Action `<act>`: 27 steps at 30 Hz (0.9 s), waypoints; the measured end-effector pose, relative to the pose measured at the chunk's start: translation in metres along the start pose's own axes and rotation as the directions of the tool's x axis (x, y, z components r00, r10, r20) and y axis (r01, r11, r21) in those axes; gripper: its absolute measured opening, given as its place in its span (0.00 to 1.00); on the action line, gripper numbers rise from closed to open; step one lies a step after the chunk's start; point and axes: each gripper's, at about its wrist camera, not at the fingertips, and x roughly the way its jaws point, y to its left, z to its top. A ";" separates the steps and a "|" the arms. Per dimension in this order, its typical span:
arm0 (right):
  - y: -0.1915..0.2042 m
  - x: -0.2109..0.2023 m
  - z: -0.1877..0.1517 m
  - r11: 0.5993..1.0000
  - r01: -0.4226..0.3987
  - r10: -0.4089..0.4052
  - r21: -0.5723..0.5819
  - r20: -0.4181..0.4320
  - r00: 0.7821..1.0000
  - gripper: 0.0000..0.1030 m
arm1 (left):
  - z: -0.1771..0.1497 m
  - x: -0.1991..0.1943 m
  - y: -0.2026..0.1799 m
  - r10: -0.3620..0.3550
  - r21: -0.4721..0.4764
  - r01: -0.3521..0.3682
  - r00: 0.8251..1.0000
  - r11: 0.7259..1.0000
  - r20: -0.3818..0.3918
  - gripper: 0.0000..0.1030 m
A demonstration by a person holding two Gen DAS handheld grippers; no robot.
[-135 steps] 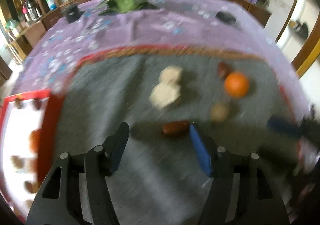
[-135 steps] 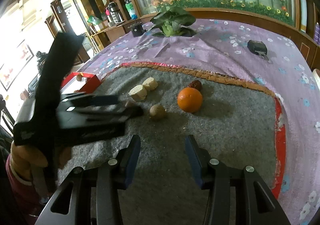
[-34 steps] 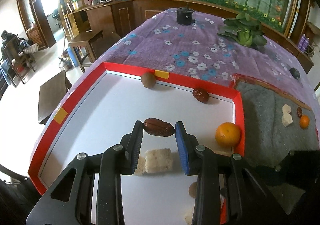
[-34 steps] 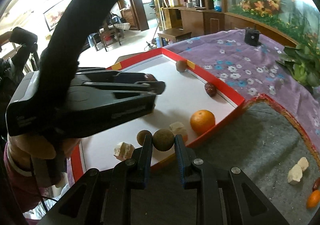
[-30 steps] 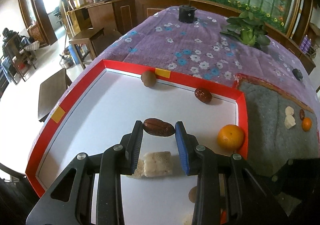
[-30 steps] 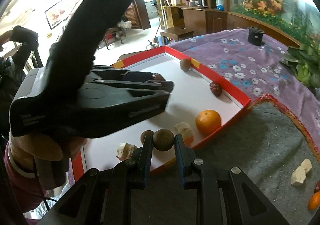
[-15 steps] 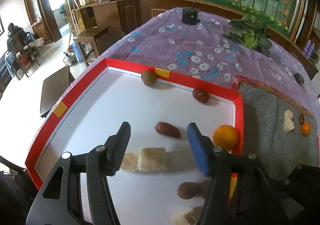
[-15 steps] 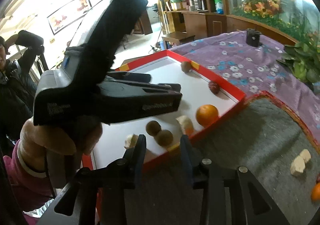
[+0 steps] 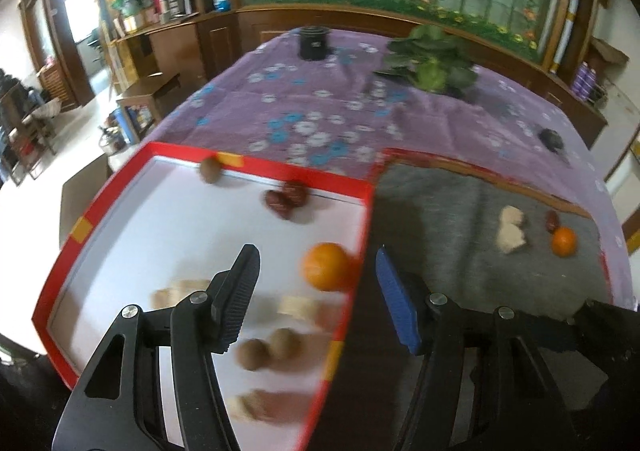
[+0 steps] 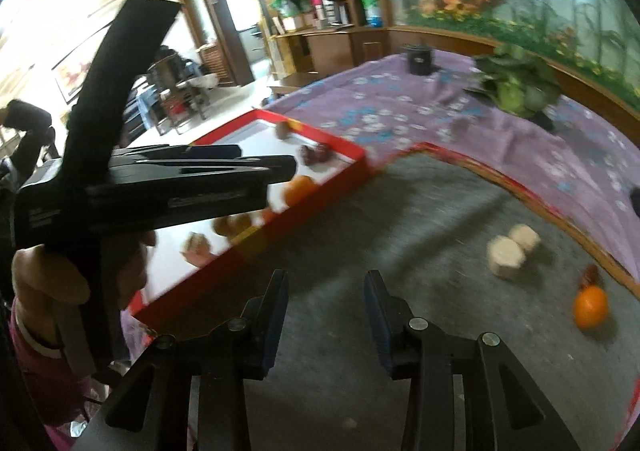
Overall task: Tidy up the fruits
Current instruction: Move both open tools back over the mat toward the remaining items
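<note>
An orange (image 9: 327, 266), dates (image 9: 286, 198) and round brown fruits (image 9: 267, 347) are seen lying in the red-rimmed tray (image 9: 92, 207). Another orange (image 10: 590, 307) and pale chunks (image 10: 512, 249) are left on the grey mat (image 10: 400, 235). The left gripper (image 9: 316, 303) is held wide and empty; the right gripper (image 10: 326, 317), opening, has nothing between its jaws.

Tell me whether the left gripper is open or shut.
Open. In the left wrist view the left gripper has its jaws spread wide with nothing clamped; the orange lies in the tray beyond.
</note>
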 end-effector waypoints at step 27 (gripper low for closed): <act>-0.126 -0.062 -0.063 0.952 0.159 -0.170 0.260 0.019 0.985 0.42 | 0.001 0.047 -0.142 -0.174 0.204 0.198 0.976 0.959 -0.130 0.59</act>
